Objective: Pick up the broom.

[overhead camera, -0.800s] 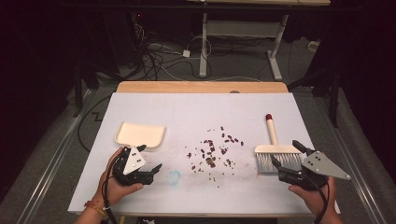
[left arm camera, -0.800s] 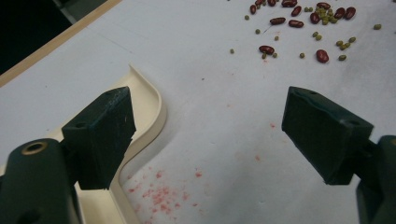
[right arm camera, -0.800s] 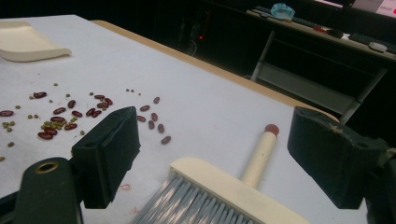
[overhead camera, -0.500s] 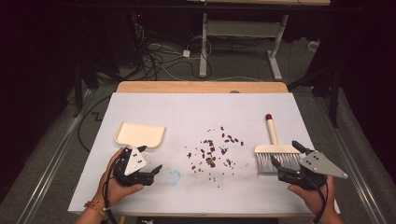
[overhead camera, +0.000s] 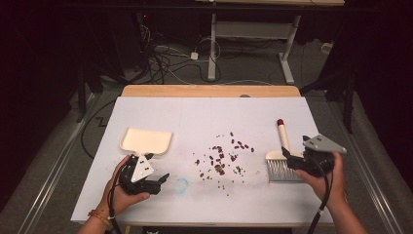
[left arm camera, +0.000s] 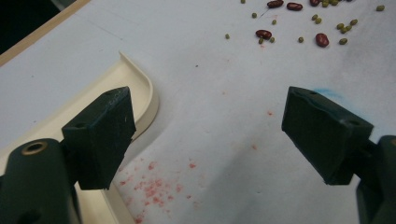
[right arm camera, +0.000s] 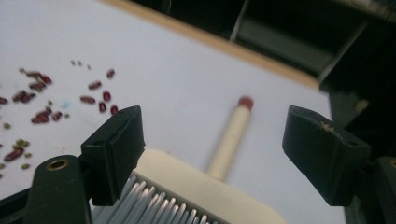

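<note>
A cream brush [overhead camera: 281, 158] lies at about four o'clock on the white table [overhead camera: 209, 112]. Its long axis runs near to far: grey bristles point toward the person, and the thin handle with a red tip points away, toward twelve o'clock, leaning slightly left. In the right gripper view the brush head [right arm camera: 196, 186] sits low between the two black jaws, with the handle rising beyond them.

Compared with the earlier frames, the right gripper [overhead camera: 297, 160] has moved in from the right and now stands right at the brush head, where before it was just off its right edge. Its jaws are spread wide on either side of the head and do not press on it.

At the table's centre lies a scatter of beans [overhead camera: 221, 158], dark red and small green.

At about eight o'clock rests a cream dustpan [overhead camera: 146, 141], unmoved. The left gripper [overhead camera: 158, 180] is held just near of it, much as before, its jaws released with bare table between them; the dustpan's rim [left arm camera: 140, 93] shows beside one jaw.

Faint red and blue stains mark the table. No writing or labels can be read.
</note>
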The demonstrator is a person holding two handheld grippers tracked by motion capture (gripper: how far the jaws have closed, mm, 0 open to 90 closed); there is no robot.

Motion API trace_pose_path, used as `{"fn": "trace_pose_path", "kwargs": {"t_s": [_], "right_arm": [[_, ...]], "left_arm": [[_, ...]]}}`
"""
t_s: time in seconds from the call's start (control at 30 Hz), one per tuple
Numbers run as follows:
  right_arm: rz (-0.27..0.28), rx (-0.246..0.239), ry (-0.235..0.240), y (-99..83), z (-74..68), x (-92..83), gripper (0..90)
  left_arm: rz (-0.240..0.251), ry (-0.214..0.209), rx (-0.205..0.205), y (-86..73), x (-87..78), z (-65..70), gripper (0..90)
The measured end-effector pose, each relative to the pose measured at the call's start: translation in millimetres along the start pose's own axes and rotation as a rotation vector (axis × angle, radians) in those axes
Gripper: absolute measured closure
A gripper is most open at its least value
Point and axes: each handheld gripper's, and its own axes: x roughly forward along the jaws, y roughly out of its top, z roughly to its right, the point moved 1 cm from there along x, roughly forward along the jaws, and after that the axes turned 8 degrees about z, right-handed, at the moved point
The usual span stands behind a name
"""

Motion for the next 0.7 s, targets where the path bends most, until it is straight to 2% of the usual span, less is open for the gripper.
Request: {"fn": "trace_pose_path", "kwargs": {"t_s": [0.03, 0.07, 0.13, 0.2, 0.27, 0.3, 0.33, 0.37, 0.43, 0.47, 0.5, 0.57, 0.6, 0.63, 0.7], "right_arm": [[-0.041, 0.027, 0.009, 3.3, 1.8, 5.5, 24.4], [-0.041, 0.027, 0.009, 3.3, 1.8, 5.5, 24.4], [-0.122, 0.05, -0.009, 10.3, 5.1, 18.1, 24.7], [-0.153, 0.078, -0.018, 14.6, 9.9, 30.5, 28.0], [-0.213, 0.095, -0.02, 16.1, 16.5, 47.1, 30.0], [-0.237, 0.106, -0.017, 15.3, 19.7, 55.8, 32.2], [-0.289, 0.129, -0.02, 11.3, 25.8, 73.8, 32.1], [-0.289, 0.129, -0.02, 11.3, 25.8, 73.8, 32.1], [-0.338, 0.154, -0.026, 5.2, 30.1, 90.2, 33.5], [-0.398, 0.164, -0.036, -0.9, 33.4, 104.7, 36.5], [-0.398, 0.164, -0.036, -0.9, 33.4, 104.7, 36.5], [-0.458, 0.194, -0.02, -7.7, 37.8, 119.4, 40.5], [-0.458, 0.194, -0.02, -7.7, 37.8, 119.4, 40.5], [-0.482, 0.217, 0.013, -11.9, 36.7, 127.3, 42.6], [-0.467, 0.214, 0.013, -12.0, 35.6, 128.9, 43.5]], "left_arm": [[-0.001, -0.004, 0.0, 0.2, 0.2, 0.9, 16.8], [-0.001, -0.004, 0.0, 0.2, 0.2, 0.9, 16.8], [-0.003, -0.006, 0.008, 0.4, -0.1, 2.5, 16.8], [-0.004, -0.009, 0.008, 0.4, -0.6, 3.2, 16.8], [-0.005, -0.009, 0.007, 0.3, -0.7, 3.3, 16.8], [-0.009, -0.009, 0.009, 0.2, -0.7, 3.1, 16.8], [-0.01, -0.01, 0.009, 0.0, -0.5, 3.1, 16.8], [-0.012, -0.011, 0.01, -0.3, -0.3, 3.2, 16.8], [-0.02, -0.013, 0.012, -1.0, 0.6, 3.2, 16.8], [-0.024, -0.014, 0.015, -1.4, 0.9, 3.3, 16.8], [-0.026, -0.015, 0.016, -1.6, 1.0, 3.4, 16.8], [-0.025, -0.016, 0.011, -2.3, 1.2, 3.5, 16.8], [-0.028, -0.016, 0.011, -2.5, 1.4, 3.4, 16.8], [-0.031, -0.016, 0.013, -2.8, 1.6, 3.3, 16.8], [-0.033, -0.02, 0.014, -3.0, 1.8, 3.3, 16.8]]}}
